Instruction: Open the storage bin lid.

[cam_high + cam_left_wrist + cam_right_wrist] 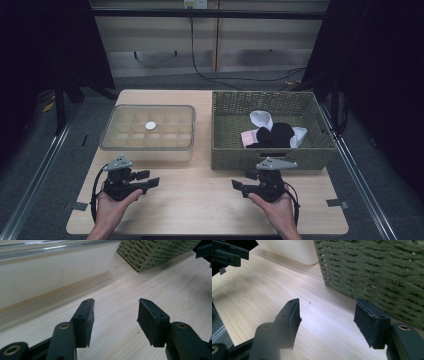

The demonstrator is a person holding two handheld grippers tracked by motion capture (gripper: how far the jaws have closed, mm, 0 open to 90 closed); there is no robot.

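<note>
A clear lidded plastic box [148, 128] with a grid of compartments stands at the table's left, a small white disc [150, 125] on its lid. To its right, a green woven basket [225, 150] holds white socks [262, 119], a black sock [276, 135] and a pink piece [248, 137]. My left gripper [150, 178] lies low in front of the box, pointing right, open with nothing between its jaws [116, 311]. Facing it from in front of the basket, my right gripper [241, 180] is open and empty too [327, 312].
Bare light wood tabletop [200, 200] lies between the two grippers. The box wall [50, 272] and the basket corner [150, 252] are close ahead of the left gripper. Just right of the right gripper's jaws is the basket wall [374, 272]. Dark floor surrounds the table.
</note>
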